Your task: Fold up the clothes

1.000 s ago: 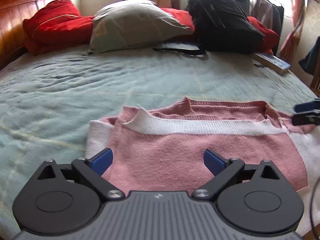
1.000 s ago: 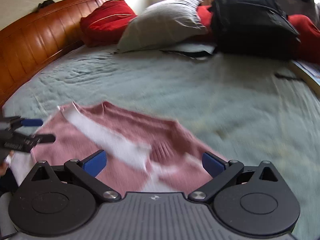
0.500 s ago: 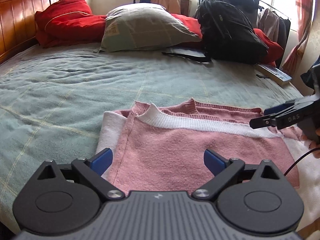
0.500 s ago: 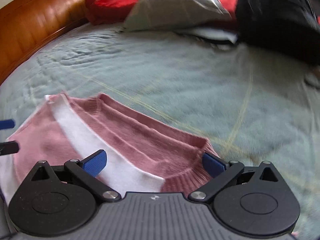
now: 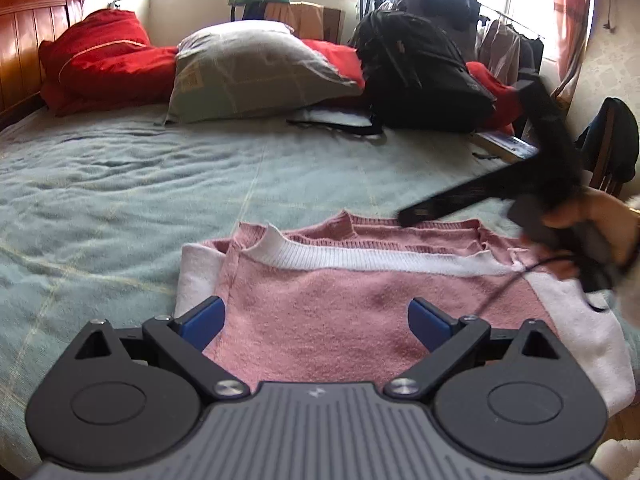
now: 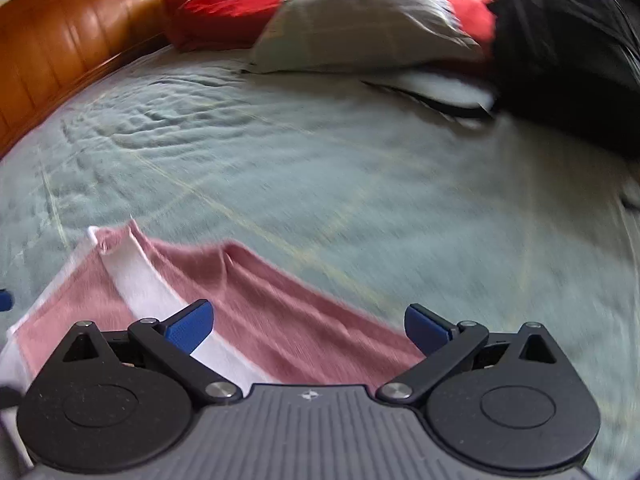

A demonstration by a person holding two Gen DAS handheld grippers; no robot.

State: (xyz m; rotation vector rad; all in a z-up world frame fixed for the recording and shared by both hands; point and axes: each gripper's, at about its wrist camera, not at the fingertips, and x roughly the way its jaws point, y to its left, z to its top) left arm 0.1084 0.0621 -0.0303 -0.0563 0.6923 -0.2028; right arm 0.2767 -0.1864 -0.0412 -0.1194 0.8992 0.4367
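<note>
A pink sweater (image 5: 360,304) with a white ribbed band and white sleeves lies folded flat on the grey-green blanket (image 5: 160,184) near the bed's front edge. My left gripper (image 5: 316,322) hovers open over the sweater's near part, nothing between its blue pads. In the left wrist view the right gripper (image 5: 404,216), blurred by motion, reaches in from the right over the sweater's far collar edge, held by a hand (image 5: 592,224). The right wrist view shows the same sweater (image 6: 248,312) under my right gripper (image 6: 308,328), which is open and empty.
Red cushions (image 5: 104,64), a grey pillow (image 5: 256,72) and a black backpack (image 5: 420,76) sit along the bed's far side. A wooden headboard (image 6: 60,52) runs on the left. A book (image 5: 504,144) lies at the right edge, by a chair with dark clothes (image 5: 612,148).
The right gripper has swung up and inward over the sweater's collar, its view sliding right along the garment. My left gripper has backed off and tilted up a little. The sweater lies unchanged.
</note>
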